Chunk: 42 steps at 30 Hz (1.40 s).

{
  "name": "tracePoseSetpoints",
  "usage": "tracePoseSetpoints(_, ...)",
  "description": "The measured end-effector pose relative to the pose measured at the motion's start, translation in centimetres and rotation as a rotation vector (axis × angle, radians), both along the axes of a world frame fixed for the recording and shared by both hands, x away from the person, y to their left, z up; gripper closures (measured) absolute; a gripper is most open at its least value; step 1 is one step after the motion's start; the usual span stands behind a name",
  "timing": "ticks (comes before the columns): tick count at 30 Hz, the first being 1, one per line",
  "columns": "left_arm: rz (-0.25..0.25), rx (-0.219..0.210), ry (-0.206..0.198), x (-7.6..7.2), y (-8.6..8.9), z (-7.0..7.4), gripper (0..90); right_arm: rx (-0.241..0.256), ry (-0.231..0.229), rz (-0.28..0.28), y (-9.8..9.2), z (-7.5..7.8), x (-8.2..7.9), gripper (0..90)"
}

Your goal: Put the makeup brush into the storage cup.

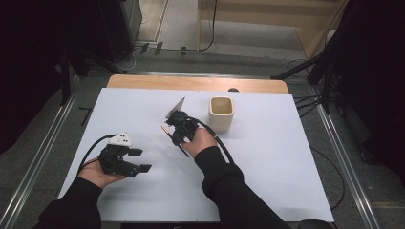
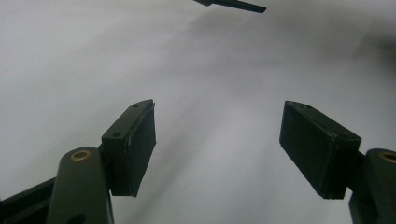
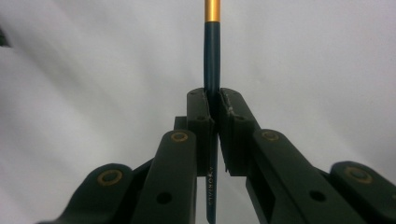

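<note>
Between the right tool's [image 3: 215, 100] shut jaws, a pencil [image 3: 212, 56], lettering unreadable; left tool [image 2: 217, 144] wide.

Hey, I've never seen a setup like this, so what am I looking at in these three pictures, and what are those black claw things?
Those are hand-held grippers, not a robot: a person in dark sleeves holds one two-jaw tool in each hand over a white table. The high view looks down from above the person's side. The other two pictures come from small cameras riding on each tool, looking along its own jaws.

The left gripper has its jaws spread wide with nothing between them. The right gripper is clamped on a dark pencil with a gold band near its far end; from above, it shows slanting under the right hand. A cream square cup stands on the table just beyond that hand, open side up.
</note>
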<state>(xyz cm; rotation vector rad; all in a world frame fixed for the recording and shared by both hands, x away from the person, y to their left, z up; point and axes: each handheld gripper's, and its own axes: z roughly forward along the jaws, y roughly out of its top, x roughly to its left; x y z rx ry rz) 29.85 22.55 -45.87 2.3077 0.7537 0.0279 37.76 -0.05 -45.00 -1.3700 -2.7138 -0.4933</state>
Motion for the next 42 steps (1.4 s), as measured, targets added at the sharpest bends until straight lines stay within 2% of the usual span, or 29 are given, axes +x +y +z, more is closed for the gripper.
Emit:
tracePoseSetpoints(1,0.002,-0.003,0.001,0.0,0.0,0.0,27.6,0.036,0.005,0.001,-0.4,0.3,-0.1,84.6)
tracePoseSetpoints(2,0.003,-0.002,0.001,0.0,0.0,0.0,27.6,0.036,0.005,0.001,-0.4,0.3,-0.1,84.6)
tracePoseSetpoints(3,0.005,-0.006,0.002,0.0,0.0,0.0,27.6,0.074,0.004,0.007,-0.9,0.6,-0.1,84.6)
tracePoseSetpoints(5,0.007,-0.011,0.007,0.0,0.0,0.0,27.6,0.104,0.017,0.016,-1.3,0.7,-0.2,84.6)
tracePoseSetpoints(9,0.002,-0.013,0.005,0.0,0.1,0.1,28.9,0.128,0.021,0.025,-2.0,0.9,-0.4,84.6)
tracePoseSetpoints(10,0.008,-0.020,0.004,0.0,0.1,0.2,29.0,0.133,0.005,0.026,-2.6,1.1,-0.5,84.6)
tracePoseSetpoints(14,0.018,-0.035,0.011,0.1,0.2,0.2,29.0,0.152,-0.005,0.030,-3.5,1.3,-0.8,84.6)
tracePoseSetpoints(18,0.021,-0.040,0.014,0.1,0.1,0.3,28.9,0.213,-0.001,0.029,-5.0,1.6,-1.5,84.6)
tracePoseSetpoints(22,0.034,-0.050,0.016,0.2,-0.1,0.3,29.0,0.217,-0.012,0.030,-5.7,1.6,-2.0,84.6)
tracePoseSetpoints(23,0.037,-0.056,0.015,0.3,-0.1,0.4,29.0,0.244,-0.005,0.027,-6.1,1.5,-2.2,84.6)
tracePoseSetpoints(28,0.043,-0.068,0.023,0.3,-0.2,0.4,28.6,0.288,0.002,0.026,-7.1,1.4,-2.8,84.6)
tracePoseSetpoints(30,0.047,-0.088,0.028,0.4,-0.3,0.6,28.7,0.314,0.006,0.028,-7.5,1.3,-3.1,84.6)
tracePoseSetpoints(34,0.048,-0.110,0.033,0.3,-0.4,0.7,29.5,0.323,-0.007,0.032,-8.2,1.4,-3.6,84.6)
tracePoseSetpoints(35,0.050,-0.122,0.042,0.4,-0.5,0.7,29.6,0.311,-0.016,0.041,-8.6,1.4,-4.0,84.6)
tracePoseSetpoints(39,0.050,-0.124,0.048,0.3,-0.7,0.7,29.8,0.306,-0.025,0.050,-9.5,1.4,-4.5,84.6)
tracePoseSetpoints(42,0.049,-0.133,0.054,0.4,-1.0,0.7,29.8,0.354,-0.025,0.046,-10.8,1.3,-5.1,84.6)
